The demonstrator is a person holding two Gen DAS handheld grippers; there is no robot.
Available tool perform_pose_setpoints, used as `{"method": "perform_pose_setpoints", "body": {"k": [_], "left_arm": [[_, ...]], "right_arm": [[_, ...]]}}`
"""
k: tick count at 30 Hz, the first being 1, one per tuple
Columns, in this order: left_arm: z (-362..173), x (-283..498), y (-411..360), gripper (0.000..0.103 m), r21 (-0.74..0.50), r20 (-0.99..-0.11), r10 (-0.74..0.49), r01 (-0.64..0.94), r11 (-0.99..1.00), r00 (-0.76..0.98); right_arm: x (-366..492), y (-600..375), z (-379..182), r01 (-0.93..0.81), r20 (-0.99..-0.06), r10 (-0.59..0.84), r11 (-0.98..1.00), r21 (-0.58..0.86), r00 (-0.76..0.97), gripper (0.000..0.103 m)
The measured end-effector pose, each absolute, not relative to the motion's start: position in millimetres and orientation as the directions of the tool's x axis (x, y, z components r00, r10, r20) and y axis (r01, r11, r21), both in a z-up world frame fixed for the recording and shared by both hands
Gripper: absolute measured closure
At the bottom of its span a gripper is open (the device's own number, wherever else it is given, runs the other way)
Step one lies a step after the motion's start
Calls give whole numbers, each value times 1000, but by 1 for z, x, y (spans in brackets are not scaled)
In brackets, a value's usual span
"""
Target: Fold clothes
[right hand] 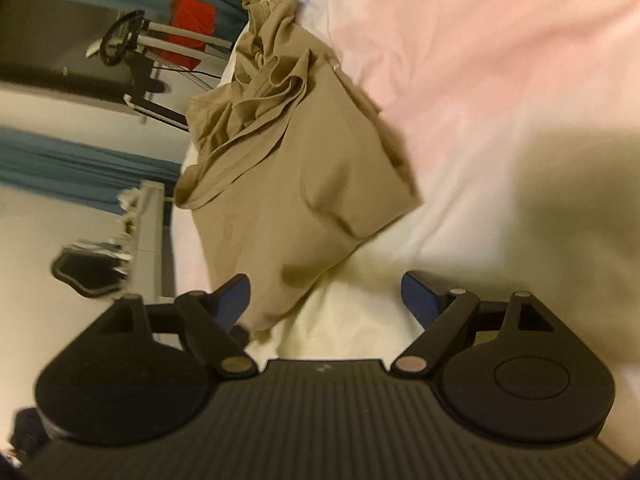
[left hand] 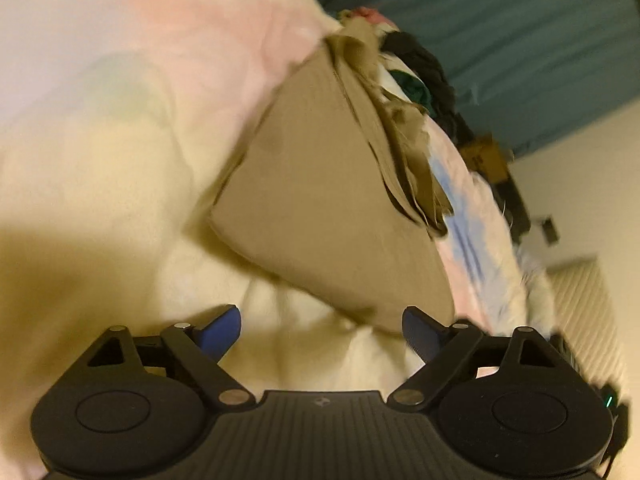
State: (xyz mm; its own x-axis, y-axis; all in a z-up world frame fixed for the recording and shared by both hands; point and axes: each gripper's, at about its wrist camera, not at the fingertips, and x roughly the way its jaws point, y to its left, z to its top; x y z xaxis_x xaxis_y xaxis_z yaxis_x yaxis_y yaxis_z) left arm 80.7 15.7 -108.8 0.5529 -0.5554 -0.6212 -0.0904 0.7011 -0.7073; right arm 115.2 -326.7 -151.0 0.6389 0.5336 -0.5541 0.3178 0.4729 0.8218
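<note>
Khaki garment (left hand: 332,200) lies on the bed (left hand: 100,180), partly folded, bunched at its far end. Both grippers are empty, fingers apart. Left gripper (left hand: 322,330): near corner just ahead, toward its right finger. Right gripper (right hand: 326,298): near end beside its left finger (right hand: 234,298), long axis running away ahead-left. Right looks nearer.

Bedsheet (left hand: 100,160): bare w/ free room on pink/cream side of tan garment (left hand: 320,208). Other side blocked: clothes pile (left hand: 420,76) at its bunched end; bed edge adj.
</note>
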Motion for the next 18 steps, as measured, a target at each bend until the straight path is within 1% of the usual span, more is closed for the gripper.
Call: {"method": "perform_pose_setpoints", "body": {"k": [2, 4, 5, 6, 7, 8, 9, 10, 12, 13, 14, 16, 18], "left_arm": [[-116, 90, 22, 23, -741, -596, -560, -125, 660, 575], [-122, 97, 30, 36, -768, -572, -556, -156, 621, 603], [-124, 100, 34, 40, -775, -564, -549, -167, 609, 617], [-126, 102, 38, 47, -783, -556, -542, -178, 597, 630], [-128, 104, 40, 53, -783, -549, -534, -172, 597, 643], [-127, 106, 41, 57, -774, -547, -522, -158, 613, 654], [-127, 107, 41, 66, -763, -549, -509, -147, 630, 663], [-126, 109, 41, 73, -751, -551, -496, -139, 645, 671], [-123, 111, 39, 81, -751, -537, -494, -122, 649, 683], [-121, 111, 38, 86, -753, -529, -494, -114, 648, 690], [-119, 110, 38, 88, -754, -523, -492, -108, 648, 696], [-115, 108, 39, 93, -763, -507, -491, -104, 637, 708], [-109, 101, 41, 95, -778, -482, -491, -96, 621, 725]], "right_arm": [[119, -325, -154, 319, -549, 529, 466, 825, 647, 24], [124, -327, -159, 340, -545, 516, 442, 830, 661, 29], [126, -330, -162, 353, -543, 508, 426, 833, 669, 35], [129, -332, -164, 363, -543, 492, 417, 833, 681, 39], [132, -334, -164, 365, -548, 470, 427, 827, 692, 47], [138, -335, -162, 358, -564, 439, 468, 808, 699, 52], [144, -336, -160, 351, -579, 408, 508, 787, 706, 55], [150, -335, -159, 349, -590, 396, 531, 772, 703, 60], [156, -332, -159, 336, -601, 387, 563, 755, 699, 69], [158, -330, -158, 325, -604, 381, 584, 744, 699, 77], [157, -330, -157, 314, -601, 382, 591, 743, 702, 84], [155, -330, -154, 297, -590, 384, 596, 746, 710, 88], [152, -332, -149, 272, -569, 386, 599, 753, 726, 90]]}}
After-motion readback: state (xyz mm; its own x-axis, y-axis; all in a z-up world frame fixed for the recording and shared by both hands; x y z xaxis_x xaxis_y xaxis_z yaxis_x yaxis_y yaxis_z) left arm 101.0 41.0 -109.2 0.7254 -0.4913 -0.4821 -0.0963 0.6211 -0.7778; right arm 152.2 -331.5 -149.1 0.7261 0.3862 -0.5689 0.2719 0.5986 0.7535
